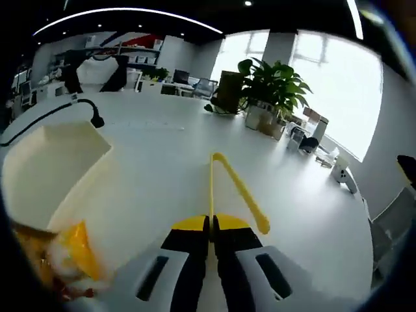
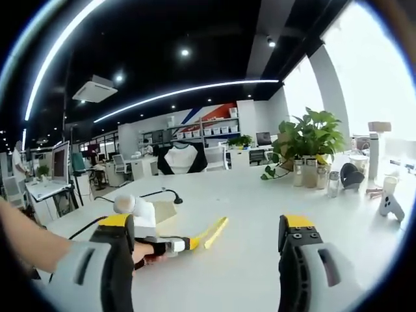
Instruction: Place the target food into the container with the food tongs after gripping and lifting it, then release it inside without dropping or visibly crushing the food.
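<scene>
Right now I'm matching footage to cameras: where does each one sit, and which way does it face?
Left gripper view: rides the left gripper, shut on yellow tongs, facing across the white table past a cream container.
Right gripper view: rides the open right gripper, facing the table with a person's forearm entering left.
Shared: tongs, table, potted plant.

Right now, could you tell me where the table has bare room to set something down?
The widest bare stretch of the white table runs from the yellow tongs toward the potted plants. It is crowded at the near left, around the cream container and the food bag, and along the far right edge with bottles.
</scene>
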A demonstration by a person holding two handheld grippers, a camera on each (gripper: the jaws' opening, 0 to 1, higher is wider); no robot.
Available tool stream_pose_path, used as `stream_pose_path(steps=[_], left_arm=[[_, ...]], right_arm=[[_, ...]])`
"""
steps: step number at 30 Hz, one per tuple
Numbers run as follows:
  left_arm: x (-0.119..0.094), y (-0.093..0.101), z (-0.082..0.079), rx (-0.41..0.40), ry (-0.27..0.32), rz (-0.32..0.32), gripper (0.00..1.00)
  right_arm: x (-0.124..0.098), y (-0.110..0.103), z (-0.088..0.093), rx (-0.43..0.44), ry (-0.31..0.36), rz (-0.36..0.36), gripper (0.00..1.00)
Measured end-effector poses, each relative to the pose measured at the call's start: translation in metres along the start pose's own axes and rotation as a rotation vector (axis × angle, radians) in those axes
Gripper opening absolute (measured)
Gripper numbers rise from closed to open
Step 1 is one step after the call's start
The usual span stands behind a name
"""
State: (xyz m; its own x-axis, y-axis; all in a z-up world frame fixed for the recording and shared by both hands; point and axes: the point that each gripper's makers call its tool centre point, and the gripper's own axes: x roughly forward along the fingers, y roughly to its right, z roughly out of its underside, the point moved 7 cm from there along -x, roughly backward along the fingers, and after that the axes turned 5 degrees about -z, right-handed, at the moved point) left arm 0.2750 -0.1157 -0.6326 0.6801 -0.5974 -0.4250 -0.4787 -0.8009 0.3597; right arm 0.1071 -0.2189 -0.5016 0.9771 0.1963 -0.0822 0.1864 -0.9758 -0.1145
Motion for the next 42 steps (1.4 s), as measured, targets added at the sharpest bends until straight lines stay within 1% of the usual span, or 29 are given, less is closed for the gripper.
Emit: stream_pose_path(steps=[1,3,4,7,8,9,11,12,13,14,15,17,18,19,21,22,25,26,27,29,30,31,32,34,36,37,39,41,42], left_arm=[[-0.004,0.000,0.000,-0.033,0.009,0.014,0.02],[-0.014,-0.002,-0.001,-0.032,0.029,0.034,0.02],[-0.021,-0.002,-0.003,-0.065,0.058,0.051,0.02],[-0.034,0.000,-0.008,-0.157,0.087,0.110,0.02],[-0.037,-0.001,-0.010,-0.158,0.096,0.124,0.02],[-0.044,-0.001,-0.012,-0.160,0.099,0.142,0.02],[-0.051,0.001,-0.015,-0.162,0.111,0.176,0.02],[-0.055,0.003,-0.016,-0.160,0.114,0.210,0.02],[-0.065,0.005,-0.020,-0.169,0.129,0.255,0.02],[-0.069,0.005,-0.022,-0.168,0.150,0.258,0.02],[-0.072,0.007,-0.024,-0.169,0.165,0.279,0.02],[-0.082,0.008,-0.026,-0.207,0.168,0.314,0.02],[-0.086,0.009,-0.028,-0.228,0.174,0.342,0.02],[-0.089,0.008,-0.029,-0.235,0.176,0.359,0.02],[-0.095,0.009,-0.029,-0.231,0.171,0.391,0.02],[-0.100,0.010,-0.029,-0.228,0.175,0.429,0.02],[-0.110,0.012,-0.029,-0.229,0.180,0.493,0.02],[-0.113,0.012,-0.029,-0.228,0.176,0.526,0.02],[-0.119,0.013,-0.029,-0.237,0.178,0.573,0.02],[-0.125,0.014,-0.029,-0.247,0.182,0.618,0.02],[-0.131,0.015,-0.029,-0.261,0.168,0.658,0.02],[-0.133,0.016,-0.030,-0.262,0.172,0.684,0.02],[-0.136,0.016,-0.032,-0.267,0.193,0.711,0.02],[-0.141,0.016,-0.033,-0.293,0.194,0.764,0.02],[-0.149,0.018,-0.035,-0.297,0.208,0.847,0.02],[-0.150,0.018,-0.035,-0.283,0.213,0.850,0.02],[-0.150,0.018,-0.033,-0.280,0.198,0.859,0.02],[-0.151,0.017,-0.031,-0.300,0.185,0.886,0.02],[-0.152,0.018,-0.030,-0.299,0.195,0.909,0.02]], right_arm=[[0.000,0.000,0.000,0.000,0.000,0.001,0.94],[0.000,0.001,0.002,0.001,-0.005,0.000,0.94],[0.001,0.002,0.003,-0.002,-0.011,-0.006,0.93],[0.001,0.004,0.005,0.009,-0.018,-0.019,0.93],[0.001,0.003,0.005,0.012,-0.017,-0.030,0.93],[0.001,0.003,0.006,0.019,-0.019,-0.030,0.93],[0.001,0.002,0.006,0.019,-0.021,-0.032,0.93],[0.002,0.002,0.006,0.016,-0.021,-0.036,0.93],[0.001,-0.001,0.005,0.009,-0.013,-0.050,0.92],[0.001,-0.002,0.003,0.012,0.004,-0.062,0.92],[0.000,-0.003,0.002,0.020,0.013,-0.071,0.91],[0.001,-0.006,0.001,0.023,0.013,-0.083,0.90],[0.001,-0.008,0.000,0.017,0.010,-0.091,0.90],[0.001,-0.008,0.000,0.015,0.011,-0.095,0.90],[0.002,-0.012,-0.001,0.013,0.012,-0.116,0.88],[0.002,-0.014,0.000,0.018,0.010,-0.131,0.87],[0.004,-0.018,0.000,0.026,0.007,-0.148,0.86],[0.004,-0.018,0.000,0.027,0.008,-0.150,0.86],[0.005,-0.020,0.000,0.036,0.010,-0.158,0.86],[0.006,-0.021,0.000,0.047,0.012,-0.168,0.86],[0.006,-0.023,0.000,0.058,0.011,-0.183,0.85],[0.007,-0.025,0.000,0.066,0.009,-0.198,0.82],[0.008,-0.028,-0.001,0.086,0.012,-0.222,0.81],[0.009,-0.032,-0.001,0.119,0.015,-0.248,0.78],[0.009,-0.035,-0.003,0.144,0.024,-0.274,0.77],[0.010,-0.036,-0.003,0.145,0.026,-0.280,0.77],[0.010,-0.040,-0.005,0.142,0.031,-0.306,0.76],[0.010,-0.044,-0.008,0.141,0.036,-0.327,0.73],[0.011,-0.047,-0.009,0.143,0.035,-0.338,0.72]])
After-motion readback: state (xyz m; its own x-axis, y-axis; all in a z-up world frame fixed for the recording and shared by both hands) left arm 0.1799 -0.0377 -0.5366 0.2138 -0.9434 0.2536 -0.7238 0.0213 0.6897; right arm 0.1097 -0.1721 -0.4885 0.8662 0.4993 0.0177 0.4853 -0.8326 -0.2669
